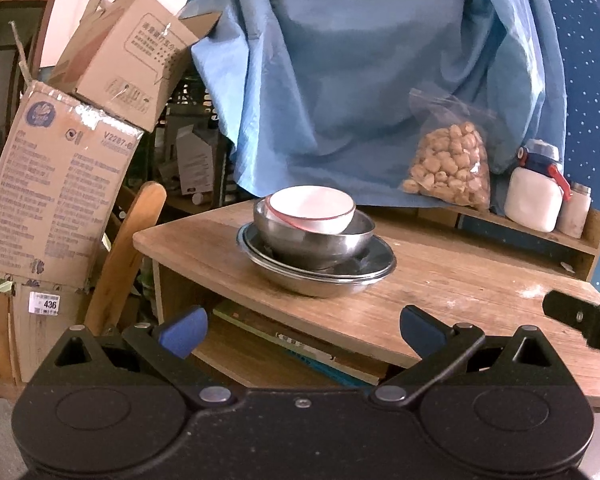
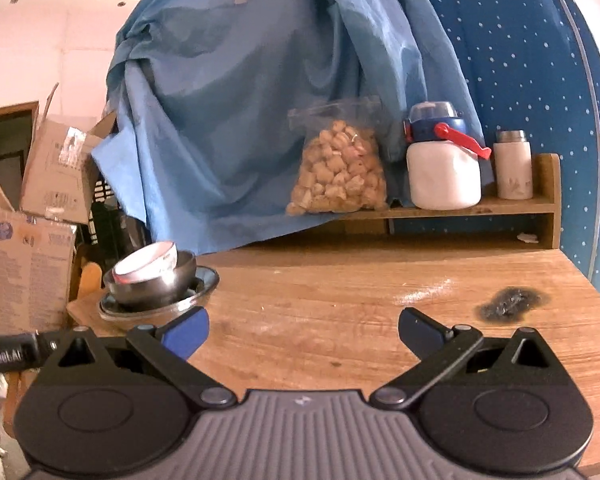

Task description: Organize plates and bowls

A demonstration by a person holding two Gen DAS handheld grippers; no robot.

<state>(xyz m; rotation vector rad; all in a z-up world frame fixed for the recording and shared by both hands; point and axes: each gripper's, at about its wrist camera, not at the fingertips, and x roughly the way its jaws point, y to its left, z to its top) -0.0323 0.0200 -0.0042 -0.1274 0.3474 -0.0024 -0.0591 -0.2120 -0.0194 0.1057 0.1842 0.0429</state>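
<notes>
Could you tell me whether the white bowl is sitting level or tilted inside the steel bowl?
Tilted. The white bowl leans inside the steel bowl, one side of its red rim riding higher than the other.

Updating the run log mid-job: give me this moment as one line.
left gripper: open, empty | right gripper: open, empty | white bowl tilted in steel bowl on steel plate | table: stack untouched

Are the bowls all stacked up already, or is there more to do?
Looks nearly done: the white bowl sits tilted inside the steel bowl, which sits in the wide steel dish. Both claws, left claw and right claw, are open, holding nothing. Maybe just straighten the white bowl.
</notes>
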